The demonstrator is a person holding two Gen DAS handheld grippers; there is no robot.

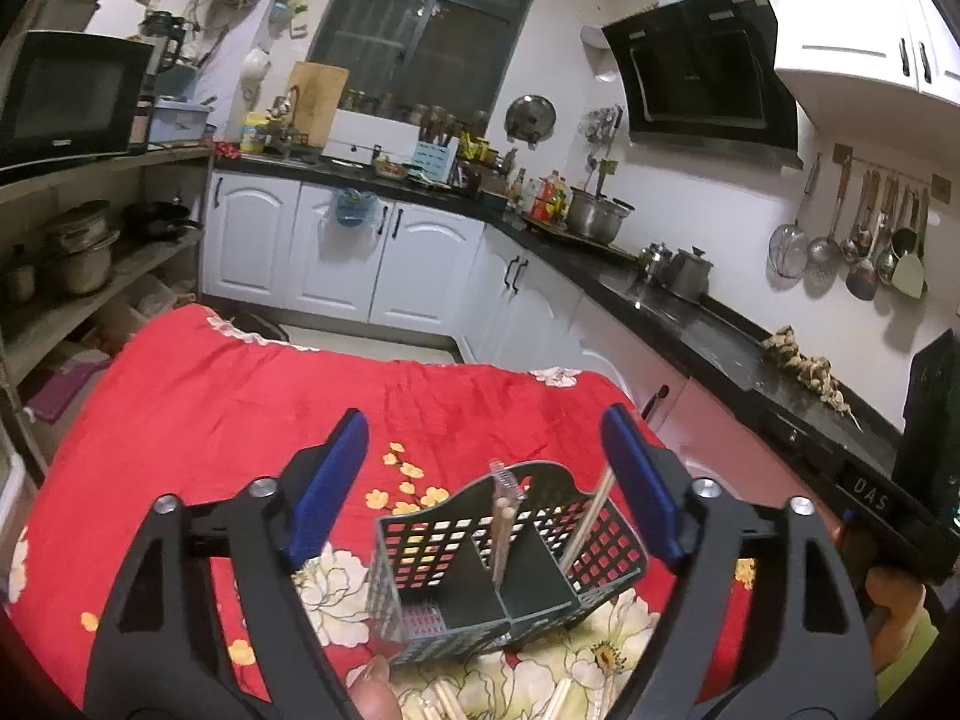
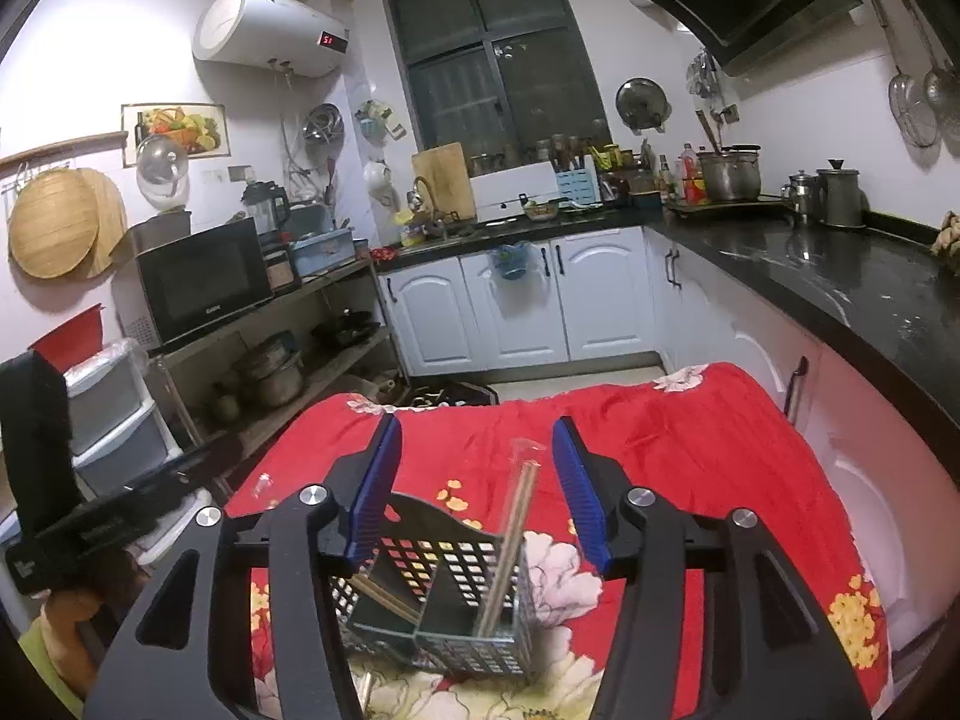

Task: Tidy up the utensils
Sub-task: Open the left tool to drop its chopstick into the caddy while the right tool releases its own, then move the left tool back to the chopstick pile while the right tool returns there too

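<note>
On the tabletop [image 1: 198, 396], which is covered by a red flowered cloth, a dark perforated caddy [image 1: 510, 564] is seen near the cameras, divided into compartments. In the left wrist view, the left tongs [image 1: 486, 480] are held wide apart and empty, with the caddy between and below the two blue pads. A wrapped pair of chopsticks [image 1: 503, 528] is standing almost upright against the middle divider, and to the right of it a single bare chopstick [image 1: 585, 525] is leaning toward the right wall of the caddy. More loose chopsticks [image 1: 444, 702] are lying on the cloth at the near edge, beside a fingertip of the person. In the right wrist view, the right tongs [image 2: 477, 483] are also opened wide and nothing is held in them. The chopsticks are judged to be light, stiff and thin, and probably smooth, so they may roll or slip between the pads. They are best taken across the middle of the shaft, with the pads closed squarely. The caddy seems light too and could tip if it is pushed.
</note>
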